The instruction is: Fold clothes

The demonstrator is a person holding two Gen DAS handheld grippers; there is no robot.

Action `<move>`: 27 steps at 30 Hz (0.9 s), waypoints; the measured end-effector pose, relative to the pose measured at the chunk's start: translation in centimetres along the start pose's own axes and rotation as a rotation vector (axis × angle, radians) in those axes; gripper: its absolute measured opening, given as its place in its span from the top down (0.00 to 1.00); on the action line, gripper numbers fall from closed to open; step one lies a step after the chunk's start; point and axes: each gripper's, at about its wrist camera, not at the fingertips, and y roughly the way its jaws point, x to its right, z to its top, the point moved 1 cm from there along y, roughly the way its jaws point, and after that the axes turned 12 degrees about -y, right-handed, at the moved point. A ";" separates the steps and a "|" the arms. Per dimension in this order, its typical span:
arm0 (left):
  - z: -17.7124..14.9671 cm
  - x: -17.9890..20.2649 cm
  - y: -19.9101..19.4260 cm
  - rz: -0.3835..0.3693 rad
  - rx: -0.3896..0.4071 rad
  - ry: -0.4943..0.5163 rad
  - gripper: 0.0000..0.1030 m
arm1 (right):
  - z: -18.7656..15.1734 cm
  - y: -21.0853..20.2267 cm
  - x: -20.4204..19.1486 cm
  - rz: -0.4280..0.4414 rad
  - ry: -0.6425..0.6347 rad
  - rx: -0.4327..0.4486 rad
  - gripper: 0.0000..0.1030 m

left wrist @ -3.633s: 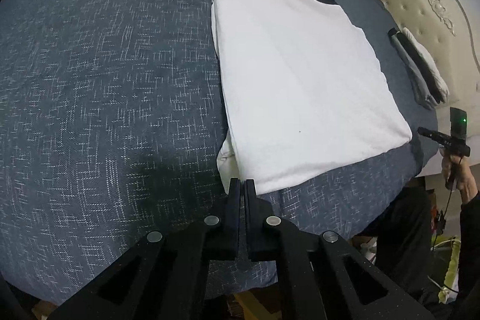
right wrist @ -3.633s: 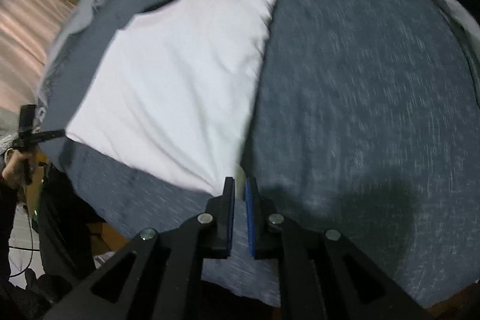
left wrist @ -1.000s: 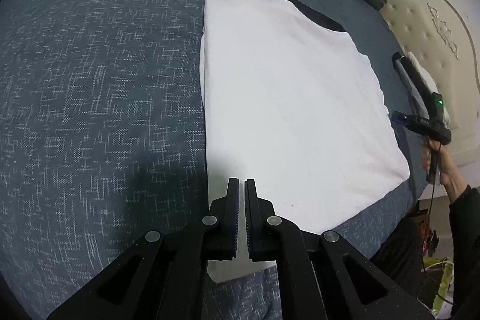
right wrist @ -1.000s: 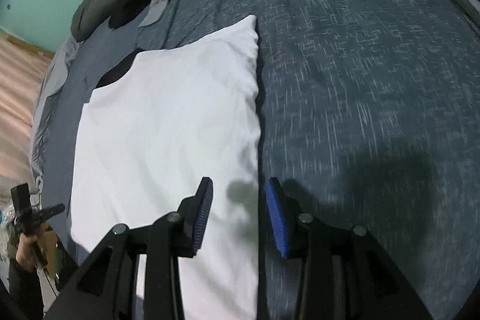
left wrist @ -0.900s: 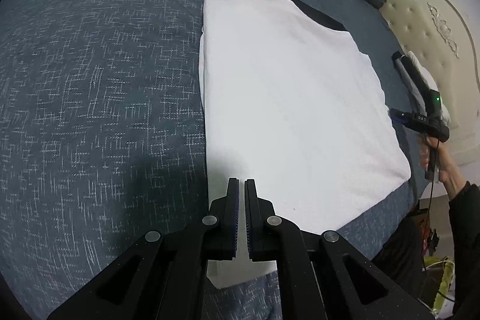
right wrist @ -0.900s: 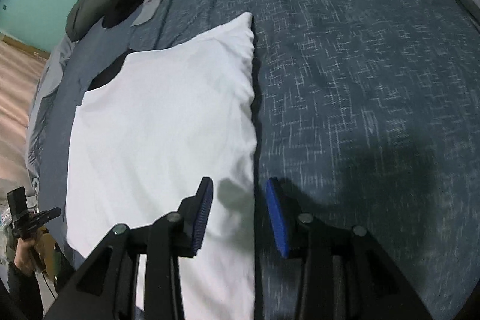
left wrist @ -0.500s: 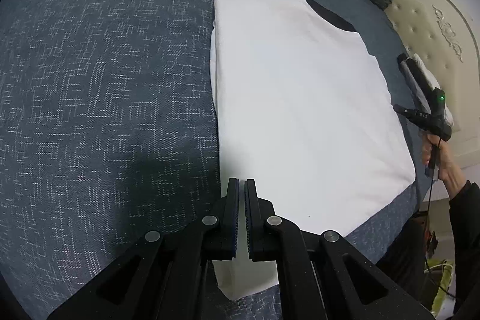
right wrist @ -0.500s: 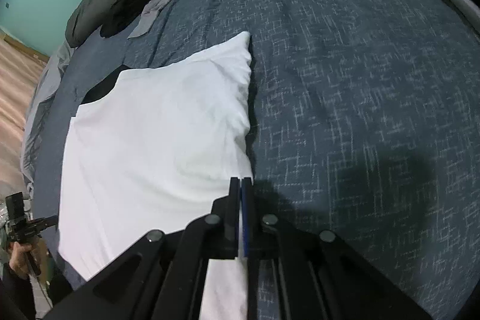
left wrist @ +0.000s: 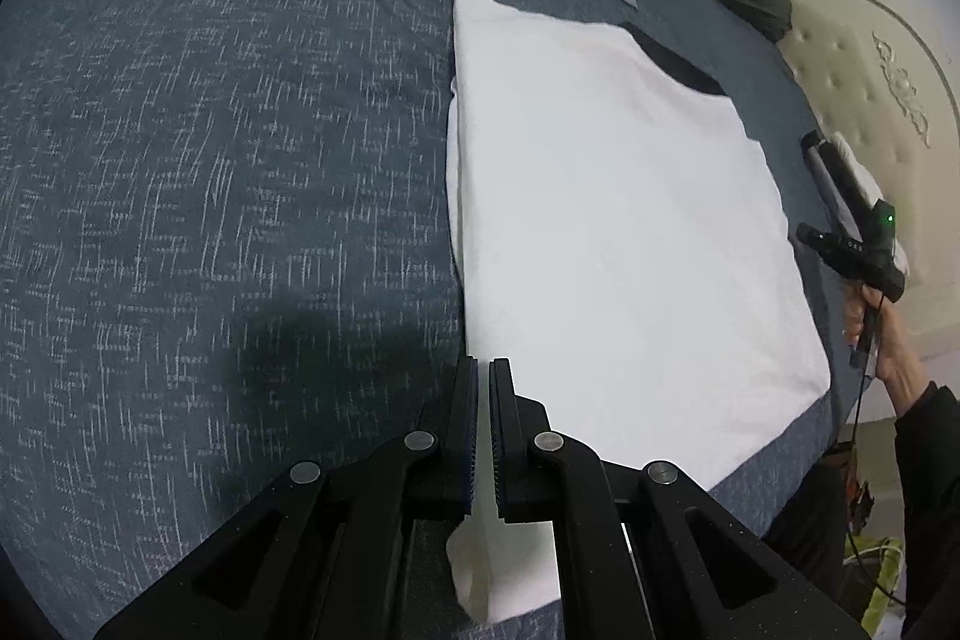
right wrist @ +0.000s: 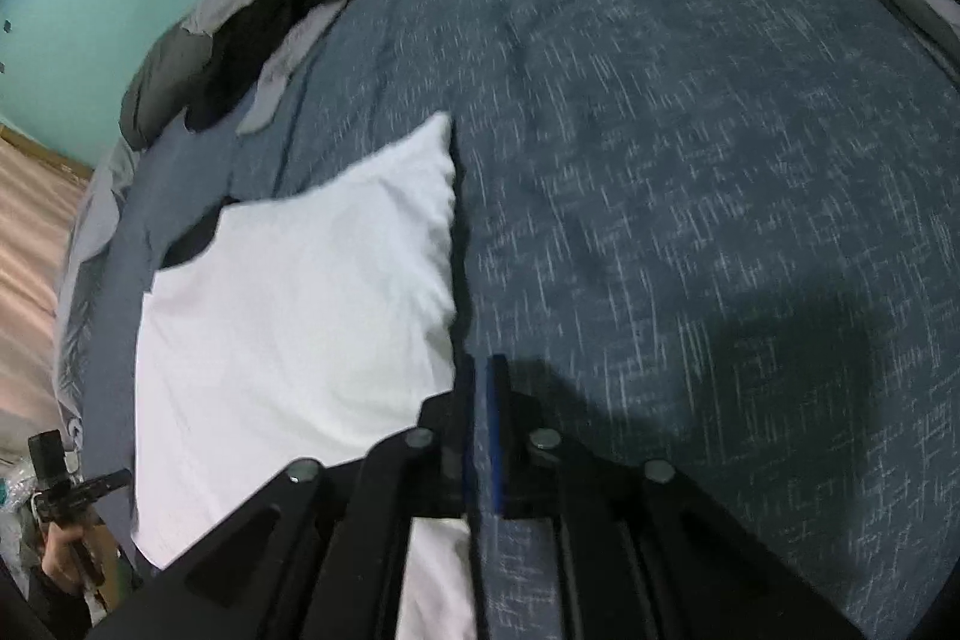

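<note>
Two grippers [left wrist: 483,370] [right wrist: 480,367] pinch my white shirt's [left wrist: 612,232] folded edge on the bed [left wrist: 210,130]: left clamped, right's blurred jaws apparently reopening slightly, so cloth may slip.

Light is dim and even. The white shirt [left wrist: 612,244] glares slightly. Soft gripper shadows fall on the bedspread [right wrist: 690,160], near. Fisheye bends the edges to black. The right view looks motion-blurred, probably throughout.
</note>
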 end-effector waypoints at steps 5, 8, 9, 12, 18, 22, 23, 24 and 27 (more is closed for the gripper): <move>1.0 0.8 0.8 -0.007 0.006 0.006 0.96 | 1.3 1.2 -1.0 0.005 -0.017 -0.005 0.71; 1.7 1.4 1.4 -0.004 0.008 0.021 0.96 | 2.8 2.2 -1.1 0.006 -0.001 0.018 0.71; 1.9 1.5 1.6 -0.002 0.011 0.027 0.96 | 3.4 2.6 -0.9 0.001 0.004 0.021 0.71; 2.4 0.9 1.6 -0.009 0.008 0.030 0.96 | 4.9 3.6 -0.6 -0.007 0.016 0.028 0.71; 2.9 0.2 2.2 -0.019 0.006 0.026 0.96 | 8.2 5.6 -0.5 -0.015 0.004 0.056 0.71; 3.0 -0.2 2.8 -0.016 -0.004 0.026 0.96 | 9.7 7.3 -1.3 -0.024 -0.052 0.053 0.89; 3.0 -0.3 2.9 -0.015 -0.007 0.026 0.96 | 9.8 7.6 -1.5 -0.023 -0.067 0.047 0.95; 3.0 -0.4 3.0 -0.016 -0.009 0.026 0.96 | 10.0 7.5 -1.8 -0.032 -0.081 0.065 0.98; 3.1 -0.5 3.0 -0.015 -0.007 0.024 0.96 | 10.5 6.7 -2.2 -0.064 -0.116 0.125 0.98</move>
